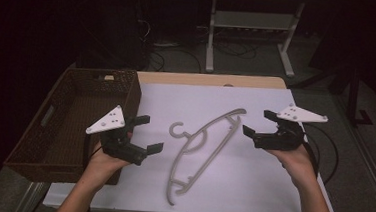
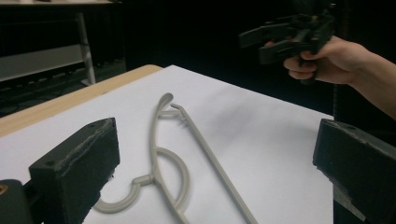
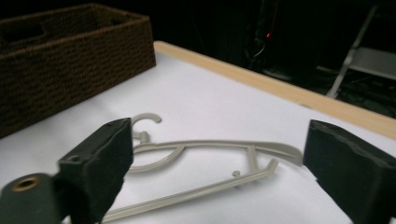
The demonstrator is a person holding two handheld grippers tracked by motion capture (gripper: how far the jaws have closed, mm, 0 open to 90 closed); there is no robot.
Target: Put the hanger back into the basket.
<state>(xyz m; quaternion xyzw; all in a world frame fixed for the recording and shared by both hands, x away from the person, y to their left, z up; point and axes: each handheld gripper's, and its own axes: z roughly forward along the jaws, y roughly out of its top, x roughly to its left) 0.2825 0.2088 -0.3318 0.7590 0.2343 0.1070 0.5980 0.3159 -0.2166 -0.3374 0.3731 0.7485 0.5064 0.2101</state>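
A grey plastic clothes hanger [image 1: 204, 146] lies flat on the white table top [image 1: 251, 180], its hook toward the left. My left gripper [image 1: 149, 133] hovers just left of the hook, jaws wide apart and empty. My right gripper [image 1: 257, 123] is held right of the hanger's far end, also open with nothing in it. The left gripper view looks along the hanger [image 2: 187, 154] between its jaws and catches the other hand's gripper [image 2: 289, 35] beyond. Between the spread jaws in the right gripper view lies the hanger [image 3: 201, 163].
A dark brown wicker basket [image 1: 54, 126] stands at the table's left edge, empty inside, also seen as a basket [image 3: 70, 60] behind the hanger. The wooden table rim [image 1: 208, 80] runs along the back. A white metal frame [image 1: 251, 35] stands on the floor beyond.
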